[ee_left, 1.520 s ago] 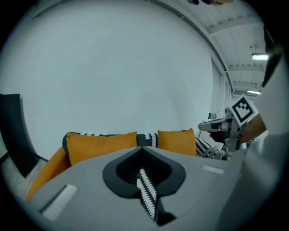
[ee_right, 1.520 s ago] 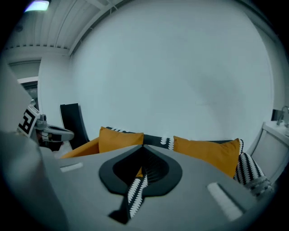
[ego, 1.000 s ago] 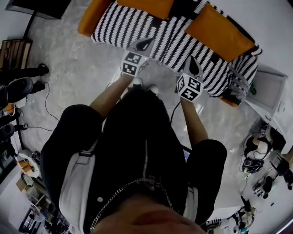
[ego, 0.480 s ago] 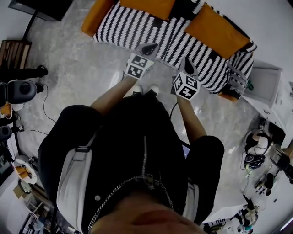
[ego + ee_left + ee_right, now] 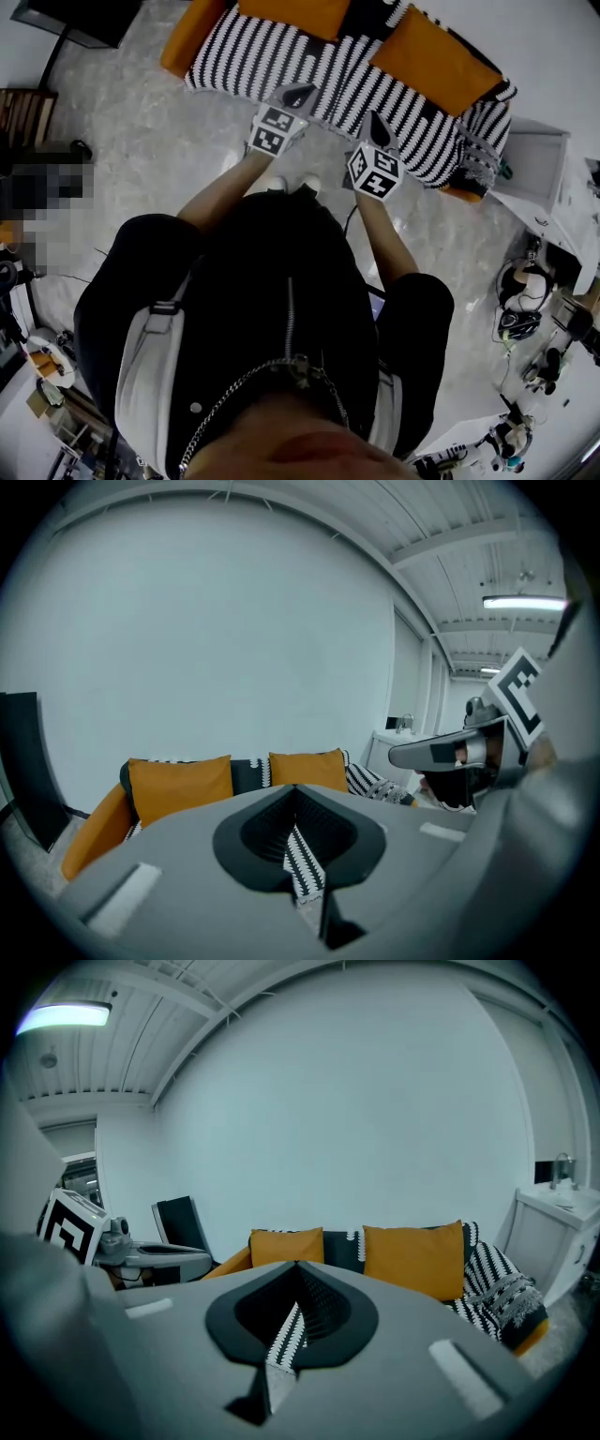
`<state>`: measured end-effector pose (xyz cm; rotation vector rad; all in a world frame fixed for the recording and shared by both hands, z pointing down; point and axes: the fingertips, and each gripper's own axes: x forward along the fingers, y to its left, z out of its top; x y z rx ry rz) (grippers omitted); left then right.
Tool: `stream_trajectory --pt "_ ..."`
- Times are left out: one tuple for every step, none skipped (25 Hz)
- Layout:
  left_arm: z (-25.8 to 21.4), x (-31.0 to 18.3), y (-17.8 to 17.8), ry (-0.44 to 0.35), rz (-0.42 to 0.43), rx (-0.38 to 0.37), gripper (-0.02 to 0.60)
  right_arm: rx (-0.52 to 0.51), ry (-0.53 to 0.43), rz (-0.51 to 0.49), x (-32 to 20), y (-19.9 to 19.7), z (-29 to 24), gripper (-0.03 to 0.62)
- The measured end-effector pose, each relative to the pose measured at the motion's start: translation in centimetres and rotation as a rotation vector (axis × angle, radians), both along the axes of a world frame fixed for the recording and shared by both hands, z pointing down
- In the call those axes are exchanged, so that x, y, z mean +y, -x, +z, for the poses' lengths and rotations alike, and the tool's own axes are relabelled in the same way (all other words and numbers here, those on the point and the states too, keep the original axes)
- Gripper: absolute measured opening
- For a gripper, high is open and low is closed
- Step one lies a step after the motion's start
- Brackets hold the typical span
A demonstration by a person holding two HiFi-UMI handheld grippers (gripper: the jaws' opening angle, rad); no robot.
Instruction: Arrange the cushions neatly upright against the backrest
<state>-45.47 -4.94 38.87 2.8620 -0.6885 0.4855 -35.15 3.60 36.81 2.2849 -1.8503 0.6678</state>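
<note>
While both claws are pressed together on nothing, the left gripper [image 5: 300,94] and right gripper [image 5: 375,124] hover near the front edge of the one striped sofa [image 5: 272,56]. Two orange cushions [image 5: 413,1258] stand upright against its backrest. One likely risk is that a closed tip nudges a cushion and it topples forward.

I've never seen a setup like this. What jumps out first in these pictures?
The black-and-white striped cover on the sofa at the top of the head view grabs the eye, with two orange cushions upright against its backrest. Just before its front edge, a person in black holds the left gripper and right gripper, each with jaws closed on a strip of that cover.
</note>
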Motion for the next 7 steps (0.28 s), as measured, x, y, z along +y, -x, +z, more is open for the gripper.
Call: stream_trajectory --pt "-0.1 0.0 0.0 -0.003 0.005 -0.003 0.011 0.001 -0.001 -0.001 0.0 0.0 -0.1 0.002" --pt "-0.1 0.1 0.1 -0.003 0.009 -0.006 0.011 0.002 -0.003 -0.002 0.0 0.1 -0.1 0.002" --pt "-0.1 0.3 0.3 0.0 0.012 -0.01 0.011 0.002 -0.004 -0.003 0.1 0.3 -0.2 0.002" --pt "0.0 0.5 0.6 0.001 0.016 -0.015 0.011 0.001 -0.005 -0.005 0.3 0.4 -0.3 0.002" --pt "0.1 0.7 0.8 0.0 0.019 -0.02 0.011 -0.001 -0.007 -0.006 0.5 0.6 -0.4 0.002" --pt "0.2 1.0 1.1 -0.001 0.02 -0.024 0.011 -0.003 -0.008 -0.007 0.7 0.7 -0.5 0.002" --pt "0.2 1.2 1.4 -0.001 0.022 -0.028 0.011 -0.004 -0.009 -0.007 0.9 0.8 -0.6 0.002"
